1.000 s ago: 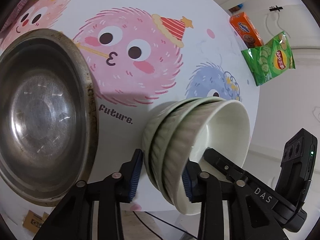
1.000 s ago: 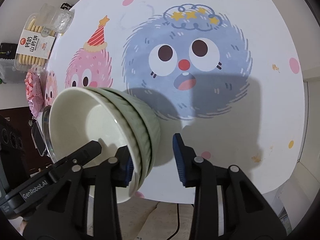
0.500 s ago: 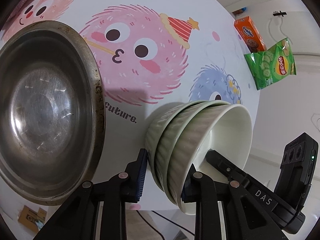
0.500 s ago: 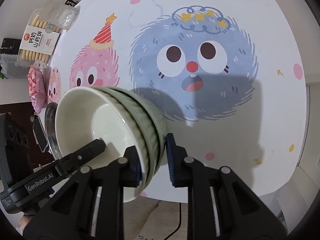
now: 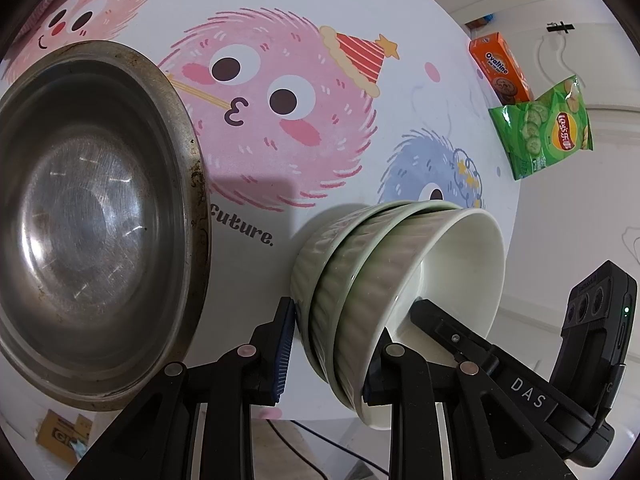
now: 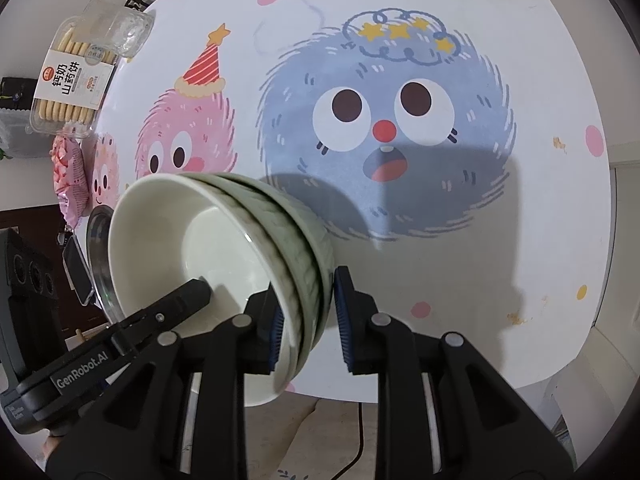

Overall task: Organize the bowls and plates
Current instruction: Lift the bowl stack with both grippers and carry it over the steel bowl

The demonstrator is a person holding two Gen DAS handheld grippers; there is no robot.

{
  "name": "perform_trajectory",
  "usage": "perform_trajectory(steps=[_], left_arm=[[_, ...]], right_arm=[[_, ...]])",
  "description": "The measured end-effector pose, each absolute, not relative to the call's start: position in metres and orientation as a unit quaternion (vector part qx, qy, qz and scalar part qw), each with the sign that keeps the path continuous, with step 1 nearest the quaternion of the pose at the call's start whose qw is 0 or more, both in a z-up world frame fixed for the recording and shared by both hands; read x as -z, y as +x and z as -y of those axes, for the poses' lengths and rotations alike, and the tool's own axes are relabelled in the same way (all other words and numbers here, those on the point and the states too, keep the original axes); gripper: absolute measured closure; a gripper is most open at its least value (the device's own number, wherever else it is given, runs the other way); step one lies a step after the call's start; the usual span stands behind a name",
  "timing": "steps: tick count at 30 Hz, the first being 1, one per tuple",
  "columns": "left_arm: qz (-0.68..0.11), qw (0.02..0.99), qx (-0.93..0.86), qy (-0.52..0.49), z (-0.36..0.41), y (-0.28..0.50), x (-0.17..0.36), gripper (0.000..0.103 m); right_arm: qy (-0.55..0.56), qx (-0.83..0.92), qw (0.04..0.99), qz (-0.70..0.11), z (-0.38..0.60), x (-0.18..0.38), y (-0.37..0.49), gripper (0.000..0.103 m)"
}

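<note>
Both claws gripped the stack of three nested green ribbed bowls (image 5: 384,280) by opposite rims: the left gripper (image 5: 332,356) clenched on the near wall, the right gripper (image 6: 306,320) likewise. Tilted between them, the stack hung over the cartoon-printed round table (image 5: 280,8), beside a steel basin (image 5: 92,220) at its left.

Three green ribbed bowls (image 5: 360,280) are nested in one stack. There is one steel basin (image 5: 92,216). The snacks are four: one orange biscuit box (image 5: 500,68), one green chip bag (image 5: 544,132), one clear cracker tray (image 6: 76,76) and one pink packet (image 6: 70,176). Two hand-held grippers are present: left (image 5: 326,354), right (image 6: 308,320).
</note>
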State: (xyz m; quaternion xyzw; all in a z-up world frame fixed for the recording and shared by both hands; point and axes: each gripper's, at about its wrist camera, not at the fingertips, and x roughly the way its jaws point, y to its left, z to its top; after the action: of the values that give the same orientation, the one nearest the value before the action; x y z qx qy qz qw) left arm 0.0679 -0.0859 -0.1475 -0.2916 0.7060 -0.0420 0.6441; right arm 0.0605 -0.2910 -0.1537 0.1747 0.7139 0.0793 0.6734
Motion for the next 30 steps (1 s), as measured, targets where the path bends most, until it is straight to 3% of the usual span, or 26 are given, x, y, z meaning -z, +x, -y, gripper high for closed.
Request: perform_trajectory(steps=[18,30], left_arm=[[-0.713,0.646,0.058,-0.266,0.098,0.075,0.145,0.078],[-0.707,0.657,0.078,-0.25,0.098,0.089,0.116,0.078]], right_arm=[[0.167,-0.074,0.683,-0.707,0.293,0.148,0.057,0.081],[0.173,-0.065,0.698,-0.692,0.299,0.121,0.059,0.081]])
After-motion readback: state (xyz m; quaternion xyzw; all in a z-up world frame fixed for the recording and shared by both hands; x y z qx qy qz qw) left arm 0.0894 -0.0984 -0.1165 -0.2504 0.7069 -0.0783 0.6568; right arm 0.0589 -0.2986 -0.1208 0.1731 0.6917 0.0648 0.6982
